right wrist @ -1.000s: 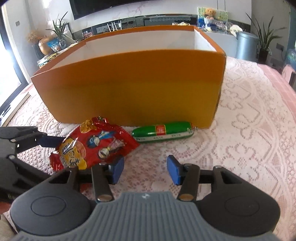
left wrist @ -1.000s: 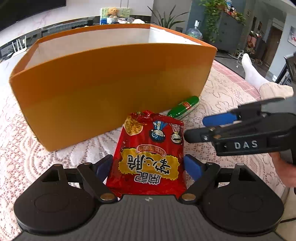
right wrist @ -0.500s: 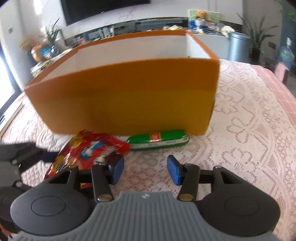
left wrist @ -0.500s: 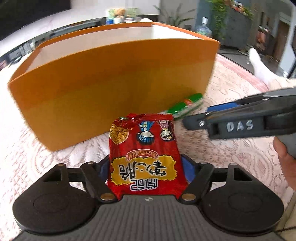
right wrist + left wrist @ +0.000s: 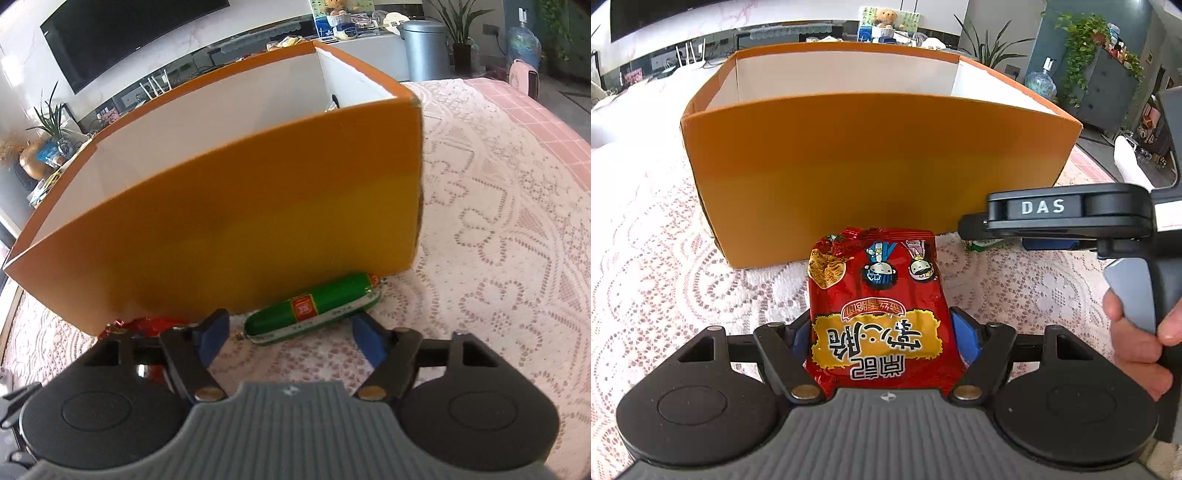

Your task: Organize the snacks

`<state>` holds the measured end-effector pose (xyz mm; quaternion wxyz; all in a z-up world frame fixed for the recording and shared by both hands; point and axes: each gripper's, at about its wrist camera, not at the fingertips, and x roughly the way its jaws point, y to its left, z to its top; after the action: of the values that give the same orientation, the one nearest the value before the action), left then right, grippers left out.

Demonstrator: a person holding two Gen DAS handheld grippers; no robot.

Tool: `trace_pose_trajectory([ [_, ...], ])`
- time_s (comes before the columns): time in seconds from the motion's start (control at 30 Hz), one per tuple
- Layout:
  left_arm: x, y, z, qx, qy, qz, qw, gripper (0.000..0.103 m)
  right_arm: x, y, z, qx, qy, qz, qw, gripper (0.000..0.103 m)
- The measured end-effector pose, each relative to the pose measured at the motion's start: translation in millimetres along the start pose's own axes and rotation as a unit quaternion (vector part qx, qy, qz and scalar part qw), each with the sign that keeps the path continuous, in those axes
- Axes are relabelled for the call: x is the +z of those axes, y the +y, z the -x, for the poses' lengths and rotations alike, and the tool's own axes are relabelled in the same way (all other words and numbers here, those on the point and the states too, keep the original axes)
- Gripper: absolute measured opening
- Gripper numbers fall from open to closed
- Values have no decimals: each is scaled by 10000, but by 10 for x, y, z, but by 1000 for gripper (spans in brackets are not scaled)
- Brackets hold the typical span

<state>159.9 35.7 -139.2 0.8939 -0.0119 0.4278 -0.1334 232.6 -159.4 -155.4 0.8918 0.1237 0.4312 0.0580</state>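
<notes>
A red snack bag (image 5: 875, 306) lies on the lace cloth in front of the orange box (image 5: 879, 166). My left gripper (image 5: 881, 332) is shut on it, blue pads pressing both sides of its near half. In the right wrist view a green sausage (image 5: 314, 306) lies against the foot of the orange box (image 5: 258, 221). My right gripper (image 5: 291, 334) is just short of the sausage with its jaws opening; the sausage's near end sits between the fingertips, untouched. A sliver of the red bag (image 5: 147, 325) shows at lower left. The box's white inside looks bare where visible.
A lace tablecloth (image 5: 665, 277) covers the table. A person's hand (image 5: 1137, 339) holds the right tool's black body (image 5: 1063, 210), close to the right of the bag. The table's pink edge (image 5: 535, 122) runs along the far right. A silver bin (image 5: 424, 48) stands beyond.
The left gripper's pads closed onto the red bag. The right gripper moved in toward the green sausage, rolled, and spread its jaws wider.
</notes>
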Motion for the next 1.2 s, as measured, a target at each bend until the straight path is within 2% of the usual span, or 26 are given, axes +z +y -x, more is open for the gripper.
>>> trace_pose_trajectory([
  [0.1, -11, 0, 4, 14, 24, 6, 10000, 84, -45, 115, -21, -201, -55, 288, 9994, 74],
  [0.2, -14, 11, 29, 14, 27, 20, 10000, 84, -112, 222, -18, -377, -100, 540, 9978, 68],
  [0.3, -18, 8, 41, 6, 28, 15, 10000, 84, -141, 195, 28, -302, -84, 526, 9981, 50],
  [0.33, -19, 1, 48, 6, 19, -2, 10000, 84, -155, 186, 54, -271, -70, 534, 9982, 32],
  [0.37, -11, -6, 47, 4, 16, -11, 10000, 84, -170, 186, 75, -285, -53, 597, 9978, 5],
  [0.53, -10, 19, 69, -23, 26, 96, 9999, 84, -242, 154, 186, -372, -97, 833, 9958, 1],
  [0.6, -7, 38, 78, -45, 22, 163, 9999, 84, -265, 116, 231, -446, -138, 816, 9956, 2],
  [0.67, -5, 65, 91, -52, -8, 239, 9997, 84, -271, 63, 271, -417, -206, 741, 9962, 12],
  [0.7, -1, 73, 94, -41, -20, 269, 9996, 84, -266, 57, 276, -416, -247, 659, 9967, 21],
  [0.73, 0, 83, 103, -26, -38, 297, 9995, 84, -249, 27, 280, -399, -276, 539, 9974, 41],
  [0.77, 3, 89, 108, -20, -55, 311, 9995, 84, -234, 3, 283, -381, -327, 410, 9979, 46],
  [0.9, 2, 128, 116, -10, -59, 361, 9993, 84, -196, 27, 282, -526, -544, 409, 9963, 51],
  [1.0, 2, 165, 102, -13, -25, 421, 9991, 84, -170, 7, 252, -552, -718, 692, 9935, 64],
  [1.03, 2, 163, 105, -26, -16, 440, 9990, 84, -146, -5, 222, -485, -733, 819, 9928, 70],
  [1.1, 3, 174, 104, -62, -5, 462, 9989, 84, -103, -31, 173, -357, -712, 983, 9920, 72],
  [1.17, 5, 171, 112, -67, -8, 452, 9990, 84, -69, -72, 101, -265, -640, 1059, 9920, 80],
  [1.2, 6, 173, 115, -68, -12, 448, 9990, 84, -64, -107, 75, -252, -620, 1036, 9924, 81],
])
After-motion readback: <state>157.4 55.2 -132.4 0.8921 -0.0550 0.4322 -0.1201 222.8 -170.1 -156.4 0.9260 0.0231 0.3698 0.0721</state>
